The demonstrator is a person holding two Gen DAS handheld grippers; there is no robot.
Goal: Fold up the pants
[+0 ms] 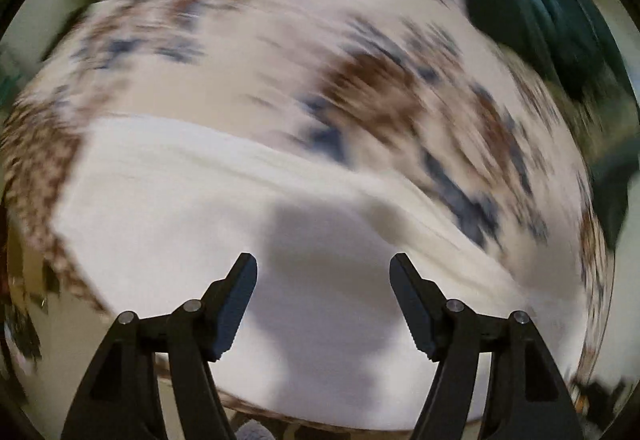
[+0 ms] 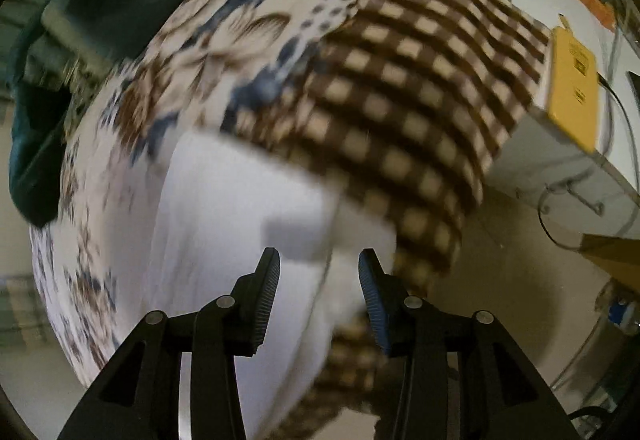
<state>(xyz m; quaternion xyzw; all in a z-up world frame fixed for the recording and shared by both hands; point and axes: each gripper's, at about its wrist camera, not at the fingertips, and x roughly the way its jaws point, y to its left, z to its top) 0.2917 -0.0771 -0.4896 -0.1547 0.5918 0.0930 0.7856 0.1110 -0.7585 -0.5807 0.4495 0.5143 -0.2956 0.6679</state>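
Note:
White pants (image 1: 224,216) lie flat on a patterned floral and checked cloth (image 1: 280,40) that covers the table. My left gripper (image 1: 323,268) is open and empty, held just above the white fabric. In the right wrist view the white pants (image 2: 224,208) lie at the cloth's near edge beside the brown checked part (image 2: 404,92). My right gripper (image 2: 319,266) is open and empty, over the pants' edge. Both views are motion-blurred.
A dark green heap of clothes (image 1: 532,12) sits at the far side of the table, also in the right wrist view (image 2: 92,24). A white shelf (image 2: 568,176) with a yellow device (image 2: 572,84) and cables stands to the right. Floor shows below the table edge.

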